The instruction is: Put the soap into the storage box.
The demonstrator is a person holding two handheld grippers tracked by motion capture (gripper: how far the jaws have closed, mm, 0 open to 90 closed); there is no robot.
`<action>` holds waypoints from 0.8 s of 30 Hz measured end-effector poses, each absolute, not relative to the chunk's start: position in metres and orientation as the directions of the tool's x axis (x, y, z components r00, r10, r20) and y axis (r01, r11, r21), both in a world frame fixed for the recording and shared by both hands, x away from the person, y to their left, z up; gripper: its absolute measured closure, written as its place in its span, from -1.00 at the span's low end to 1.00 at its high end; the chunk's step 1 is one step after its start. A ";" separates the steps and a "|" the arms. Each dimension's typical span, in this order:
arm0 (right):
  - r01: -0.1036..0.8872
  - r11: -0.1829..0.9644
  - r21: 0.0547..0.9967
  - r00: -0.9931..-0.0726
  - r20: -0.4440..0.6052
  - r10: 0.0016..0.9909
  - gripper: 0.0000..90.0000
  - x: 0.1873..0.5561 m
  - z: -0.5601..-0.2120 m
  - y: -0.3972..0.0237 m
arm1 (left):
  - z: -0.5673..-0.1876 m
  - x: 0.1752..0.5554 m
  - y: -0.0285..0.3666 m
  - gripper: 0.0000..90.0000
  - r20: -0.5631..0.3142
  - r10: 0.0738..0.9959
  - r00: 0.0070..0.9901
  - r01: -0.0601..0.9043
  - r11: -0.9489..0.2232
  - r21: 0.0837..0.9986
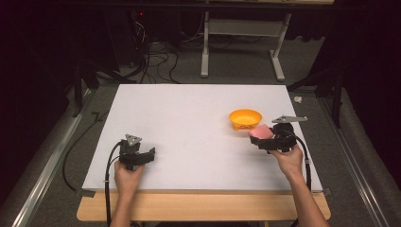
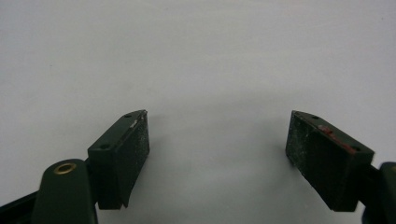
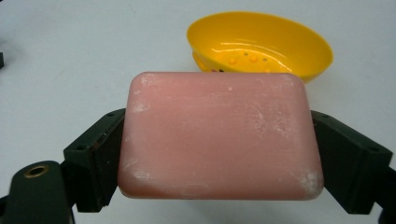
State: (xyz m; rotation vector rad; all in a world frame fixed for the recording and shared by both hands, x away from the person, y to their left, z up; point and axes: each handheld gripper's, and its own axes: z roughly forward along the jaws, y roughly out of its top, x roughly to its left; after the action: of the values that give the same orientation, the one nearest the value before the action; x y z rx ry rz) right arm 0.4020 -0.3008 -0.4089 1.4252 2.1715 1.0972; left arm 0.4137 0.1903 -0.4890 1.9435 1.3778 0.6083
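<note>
A pink bar of soap [image 3: 219, 135] sits between the two black jaws of my right gripper [image 3: 217, 154], which is shut on it from both sides. In the high view that gripper [image 1: 265, 138] holds the soap [image 1: 261, 132] just in front of a yellow soap dish [image 1: 245, 118] at the right of the white board. The dish [image 3: 261, 44] is oval, with small holes in its bottom. My left gripper [image 1: 141, 158] rests low at the board's front left. Its jaws stand wide apart in the left gripper view [image 2: 217, 149], with nothing but bare white board between them.
The white board [image 1: 189, 127] lies on a wooden table [image 1: 203, 205], whose front edge shows below it. Black cables trail from both grippers. Dark stands and a grey frame [image 1: 243, 42] are on the floor beyond the board.
</note>
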 end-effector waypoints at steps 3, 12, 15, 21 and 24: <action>0.630 0.205 0.749 -0.455 0.143 0.879 -0.69 0.404 -0.406 -0.301 | -0.489 0.414 0.190 -0.52 -0.005 0.943 0.333 0.630 -0.218 0.745; 0.632 0.196 0.750 -0.442 0.141 0.886 -0.69 0.409 -0.397 -0.300 | -0.489 0.414 0.190 -0.52 -0.006 0.943 0.333 0.630 -0.218 0.745; 0.629 0.195 0.752 -0.442 0.139 0.886 -0.69 0.413 -0.395 -0.300 | -0.489 0.414 0.190 -0.52 -0.006 0.943 0.333 0.630 -0.218 0.745; 0.635 0.179 0.752 -0.433 0.154 0.888 -0.69 0.420 -0.390 -0.299 | -0.489 0.414 0.190 -0.52 -0.006 0.943 0.332 0.630 -0.218 0.745; 0.633 0.180 0.753 -0.430 0.149 0.890 -0.69 0.423 -0.387 -0.298 | -0.489 0.414 0.190 -0.52 -0.006 0.943 0.332 0.630 -0.217 0.745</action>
State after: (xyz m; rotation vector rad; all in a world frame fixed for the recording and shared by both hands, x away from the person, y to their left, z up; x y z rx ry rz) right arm 0.4234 -0.2981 -0.3875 1.4464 2.1375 1.1127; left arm 0.4137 0.1903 -0.4890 1.9423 1.3791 0.6099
